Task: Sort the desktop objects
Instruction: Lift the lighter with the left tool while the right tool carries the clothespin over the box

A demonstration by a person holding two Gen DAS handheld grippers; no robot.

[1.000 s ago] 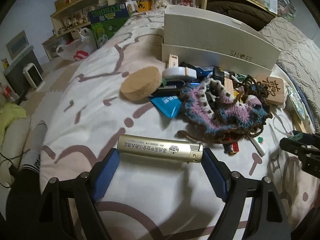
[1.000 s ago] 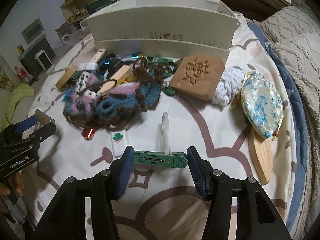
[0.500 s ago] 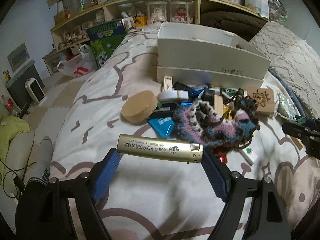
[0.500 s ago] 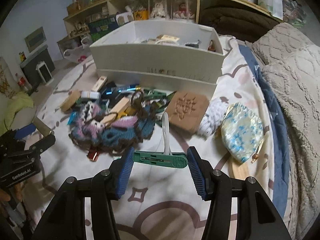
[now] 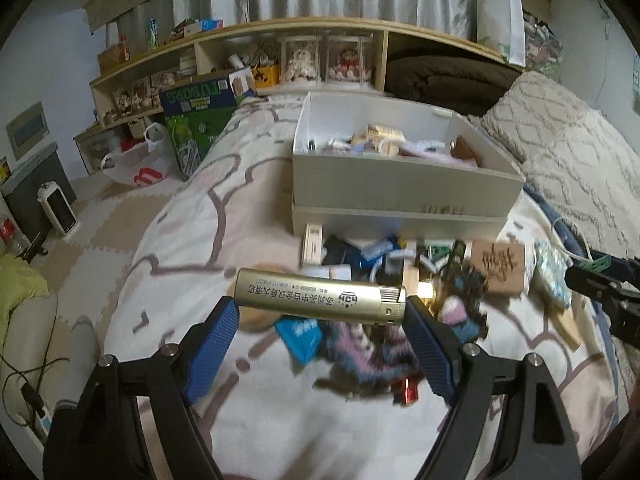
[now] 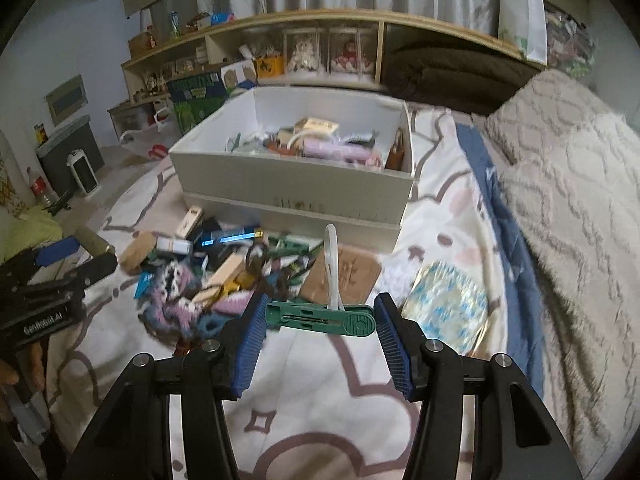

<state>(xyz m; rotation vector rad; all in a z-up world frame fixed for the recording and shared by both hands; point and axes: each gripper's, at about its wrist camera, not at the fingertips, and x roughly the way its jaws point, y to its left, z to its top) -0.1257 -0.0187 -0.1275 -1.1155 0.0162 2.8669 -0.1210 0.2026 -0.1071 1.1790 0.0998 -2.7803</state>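
My left gripper [image 5: 322,316] is shut on a gold lighter [image 5: 320,297], held crosswise high above the bed. My right gripper [image 6: 320,320] is shut on a green clip [image 6: 320,317] with a white loop, also lifted. A white box [image 5: 404,180] with several items inside stands ahead; it also shows in the right wrist view [image 6: 296,176]. A pile of small objects lies in front of it, with a crocheted piece [image 6: 180,300], a carved wooden block [image 6: 344,276] and a cork disc [image 6: 136,248]. The left gripper shows at the left of the right wrist view [image 6: 76,256].
A floral pouch [image 6: 448,308] lies right of the pile. A knitted blanket [image 6: 568,208] covers the right side. Wooden shelves [image 5: 280,52] with toys run behind the bed. The bed's left edge drops to the floor [image 5: 80,216], where a small heater [image 5: 58,208] stands.
Both grippers have risen with their objects; the views now look down into the white box, and the pile appears lower and farther.
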